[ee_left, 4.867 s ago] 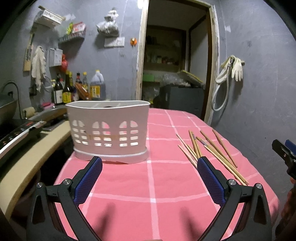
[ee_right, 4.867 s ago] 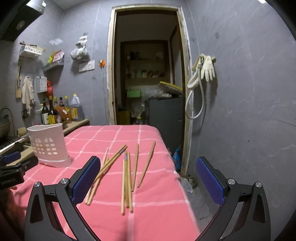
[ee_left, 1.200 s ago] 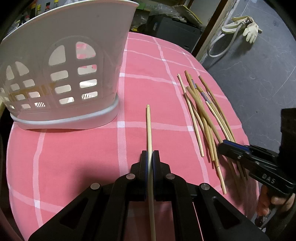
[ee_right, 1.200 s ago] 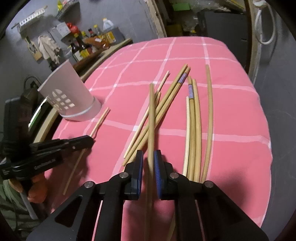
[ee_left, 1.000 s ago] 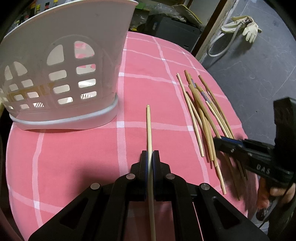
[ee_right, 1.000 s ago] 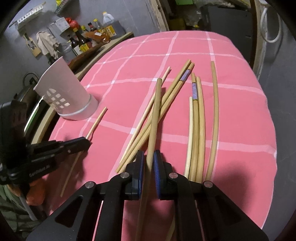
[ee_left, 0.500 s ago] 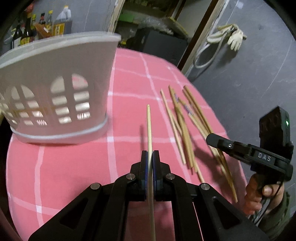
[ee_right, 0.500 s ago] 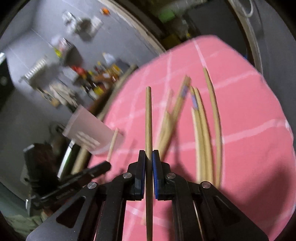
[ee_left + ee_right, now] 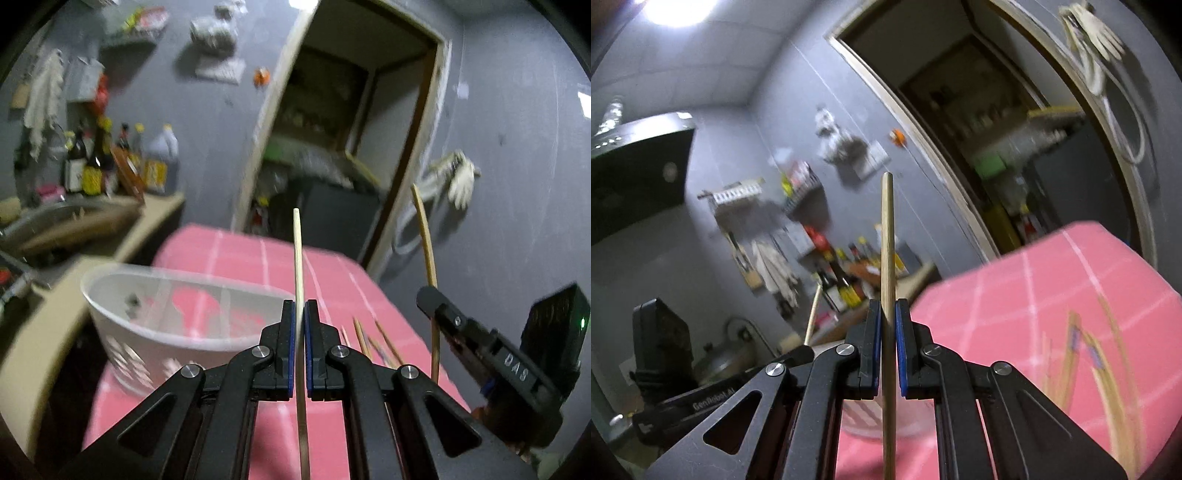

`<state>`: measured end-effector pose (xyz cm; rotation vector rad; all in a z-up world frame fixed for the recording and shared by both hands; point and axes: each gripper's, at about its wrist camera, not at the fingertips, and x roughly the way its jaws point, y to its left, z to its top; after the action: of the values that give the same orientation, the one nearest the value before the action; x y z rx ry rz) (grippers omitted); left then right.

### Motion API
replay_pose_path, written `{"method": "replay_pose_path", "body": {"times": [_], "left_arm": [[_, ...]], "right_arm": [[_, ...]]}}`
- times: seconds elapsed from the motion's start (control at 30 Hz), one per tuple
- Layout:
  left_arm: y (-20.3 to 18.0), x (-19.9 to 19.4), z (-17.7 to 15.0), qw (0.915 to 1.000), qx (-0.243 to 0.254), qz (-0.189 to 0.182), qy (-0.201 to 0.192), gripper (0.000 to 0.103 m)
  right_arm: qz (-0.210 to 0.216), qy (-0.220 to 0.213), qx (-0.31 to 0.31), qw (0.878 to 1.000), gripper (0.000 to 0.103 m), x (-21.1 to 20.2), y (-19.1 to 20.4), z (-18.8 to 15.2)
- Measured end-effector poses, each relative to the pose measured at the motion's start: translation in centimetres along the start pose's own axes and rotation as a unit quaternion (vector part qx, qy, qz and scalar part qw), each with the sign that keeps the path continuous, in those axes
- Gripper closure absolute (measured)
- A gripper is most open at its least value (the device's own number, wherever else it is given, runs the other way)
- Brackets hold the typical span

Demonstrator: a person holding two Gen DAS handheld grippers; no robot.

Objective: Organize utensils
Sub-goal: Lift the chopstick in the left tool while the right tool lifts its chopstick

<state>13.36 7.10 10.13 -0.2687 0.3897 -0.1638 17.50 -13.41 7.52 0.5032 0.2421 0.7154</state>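
My left gripper (image 9: pixel 299 314) is shut on a pale chopstick (image 9: pixel 297 258) that points forward, raised above the pink checked tablecloth (image 9: pixel 236 251). Just below and left of it stands the white slotted utensil basket (image 9: pixel 147 314), seen from above its rim. My right gripper (image 9: pixel 886 314) is shut on a darker wooden chopstick (image 9: pixel 887 240), held about level in the air. The left wrist view shows that right gripper (image 9: pixel 428 295) at the right with its chopstick (image 9: pixel 426 236) sticking up. Several loose chopsticks (image 9: pixel 1082 350) lie blurred on the cloth at the right.
A counter (image 9: pixel 122 214) with bottles (image 9: pixel 92 162) and a sink runs along the left of the table. Behind the table is an open doorway (image 9: pixel 332 147) with a dark cabinet. Gloves and a hose (image 9: pixel 458 177) hang on the grey wall at the right.
Both grippers have lifted off the table with their chopsticks and tipped up, so the views now take in the walls and the basket's rim from above.
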Motion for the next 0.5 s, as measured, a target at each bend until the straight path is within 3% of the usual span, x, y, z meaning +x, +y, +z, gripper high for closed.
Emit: {"method": "replay_pose_path", "body": {"times": [0.13,0.3,0.5], "left_arm": [[3.8,-2.2,3.1,0.9967,-0.015,0.026,-0.076,0.100],[9.0,-3.2,6.8,0.9855,-0.047,0.068,-0.149,0.100],[13.0,-2.3,7.9,0.9700,-0.053,0.111,-0.210,0.100]], "right_arm": [[0.031,-0.028,-0.011,0.999,0.097,2.7,1.6,0.9],[0.057,-0.071,-0.029,0.995,0.097,5.8,3.4,2.2],[0.047,-0.110,-0.078,0.990,0.097,8.7,4.8,2.1]]}}
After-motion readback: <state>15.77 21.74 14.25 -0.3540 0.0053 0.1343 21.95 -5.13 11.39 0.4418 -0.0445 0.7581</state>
